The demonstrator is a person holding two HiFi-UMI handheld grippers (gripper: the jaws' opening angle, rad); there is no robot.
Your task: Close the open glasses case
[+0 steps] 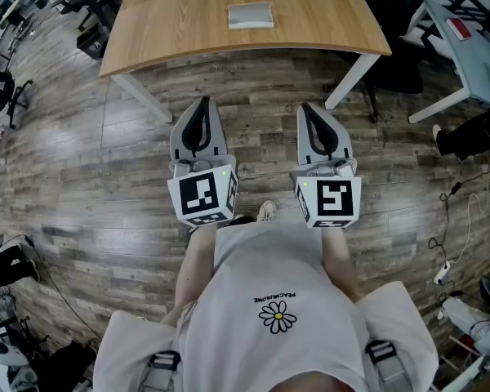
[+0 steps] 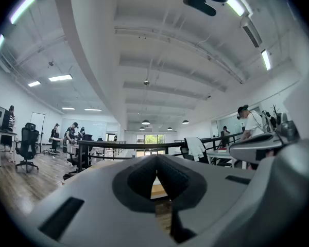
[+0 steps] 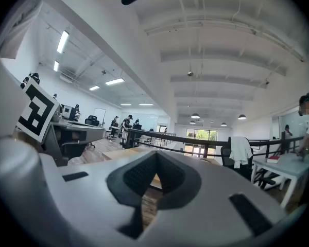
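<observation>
The glasses case (image 1: 251, 15) is a pale grey oblong lying on the wooden table (image 1: 171, 23) near its far middle; I cannot tell from here how its lid stands. Both grippers are held level over the floor, short of the table's near edge and well apart from the case. My left gripper (image 1: 202, 106) has its jaws together with nothing between them, as the left gripper view (image 2: 156, 159) also shows. My right gripper (image 1: 308, 109) is likewise shut and empty (image 3: 155, 156). The case does not show in either gripper view.
White table legs (image 1: 139, 96) stand just ahead of the grippers. Office chairs (image 1: 0, 88) sit at the left, and a white desk (image 1: 474, 55) with a seated person's leg (image 1: 465, 133) at the right. Cables (image 1: 457, 219) trail on the floor at the right.
</observation>
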